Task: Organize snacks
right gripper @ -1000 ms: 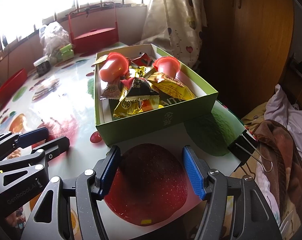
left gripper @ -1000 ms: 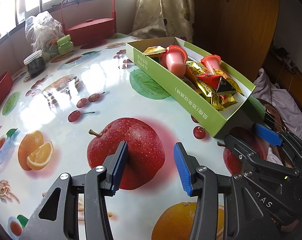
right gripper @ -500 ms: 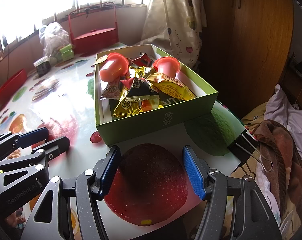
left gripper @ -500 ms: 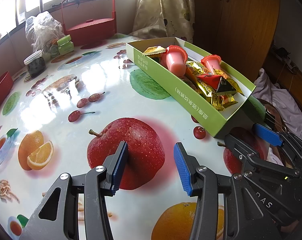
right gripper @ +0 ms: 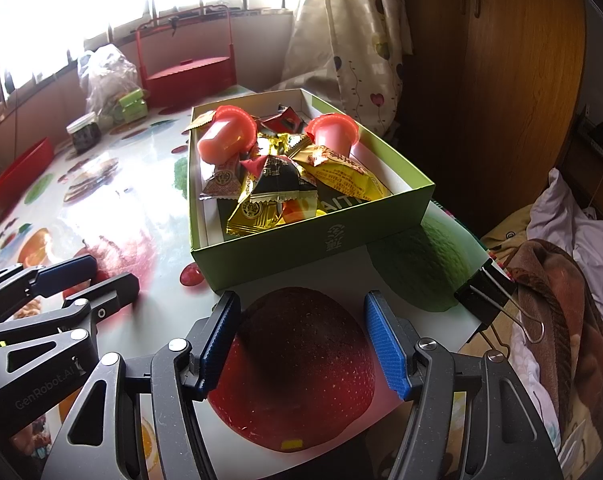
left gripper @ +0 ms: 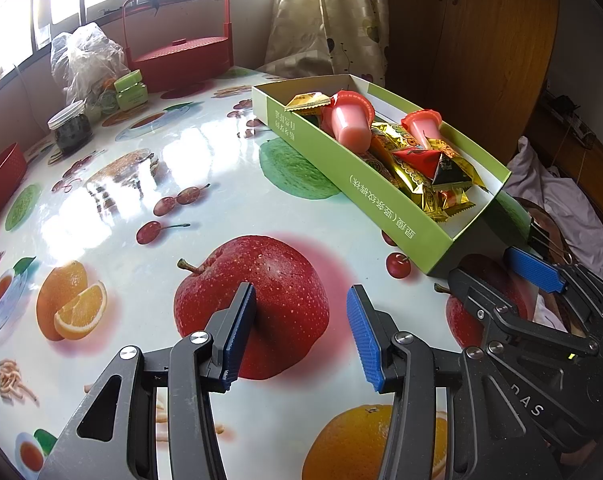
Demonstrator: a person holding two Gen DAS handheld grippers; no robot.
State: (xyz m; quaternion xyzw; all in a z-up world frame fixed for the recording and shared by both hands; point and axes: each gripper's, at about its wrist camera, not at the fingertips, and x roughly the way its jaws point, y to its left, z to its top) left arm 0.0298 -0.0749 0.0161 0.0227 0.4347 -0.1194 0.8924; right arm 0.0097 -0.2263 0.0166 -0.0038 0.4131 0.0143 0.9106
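While empty — fingers [right gripper: 217, 340] just short of snack box [right gripper: 325, 240].

One green box [right gripper: 325, 240], two pink jelly cups [right gripper: 225, 136], two red baskets [left gripper: 181, 60], one jar [left gripper: 71, 130]

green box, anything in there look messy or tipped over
Yes. In the green box, both pink jelly cups lie tipped over, and the gold and black wrapped snacks sit in a loose heap rather than in rows. Nothing has spilled outside the box.
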